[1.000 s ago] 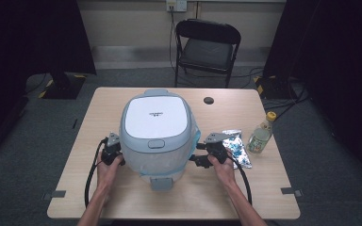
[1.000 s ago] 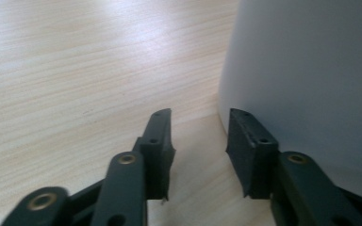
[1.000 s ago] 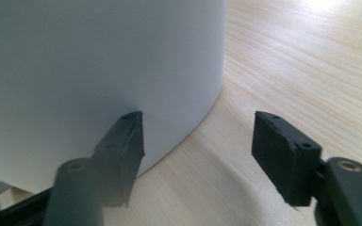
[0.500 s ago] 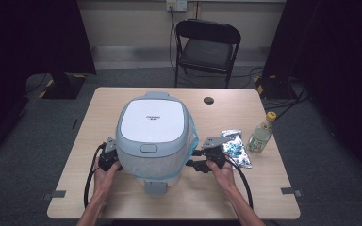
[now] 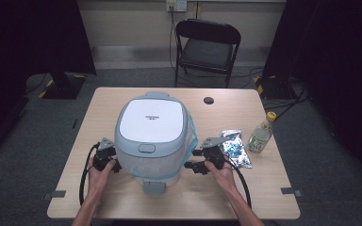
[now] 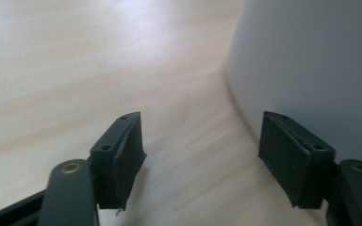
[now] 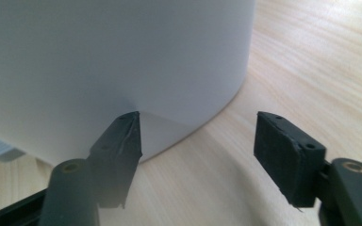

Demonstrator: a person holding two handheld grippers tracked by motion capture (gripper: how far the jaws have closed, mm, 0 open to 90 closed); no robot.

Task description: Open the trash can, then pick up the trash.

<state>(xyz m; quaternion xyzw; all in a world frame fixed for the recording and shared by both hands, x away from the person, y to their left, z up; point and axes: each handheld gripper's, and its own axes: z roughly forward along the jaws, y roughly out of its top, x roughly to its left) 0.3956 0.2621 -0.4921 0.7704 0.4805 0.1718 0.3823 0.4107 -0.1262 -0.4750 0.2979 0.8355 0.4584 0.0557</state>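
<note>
Wooden table (image 5: 264,188) takes up most of the high view, w/ a black folding chair (image 5: 207,47) behind its far edge. Biggest thing on it is the white rice cooker (image 5: 153,134), sitting approx. centre, a bit toward the person's side, lid down, grey latch button facing the person and a grey tab sticking out at its near base. Left gripper (image 5: 107,159) sits just beside the cooker's left flank, low near the tabletop, held in the person's left hand (image 5: 99,172); right gripper (image 5: 199,160) sits just beside the right flank, held in the right hand (image 5: 220,172). Left jaws have just been opening: in the left gripper view they stand apart w/ only bare tabletop between them, and the cooker wall (image 6: 311,70) runs close by the right-hand pad, contact hard to tell. Right jaws have also just been opening: in the right gripper view they stand wide, the cooker's curved lower wall (image 7: 122,61) right ahead of the left-hand pad, nothing clamped between them, wood grain in the gap. So neither gripper holds anything. Further right, a shiny foil packet (image 5: 233,147) lies flat just beyond the right gripper, and a small clear bottle w/ yellow cap (image 5: 260,136) stands upright beside the packet, near the table's right edge. Smallest: a dark round disc (image 5: 209,100) near the far edge, well apart from the rest.
</note>
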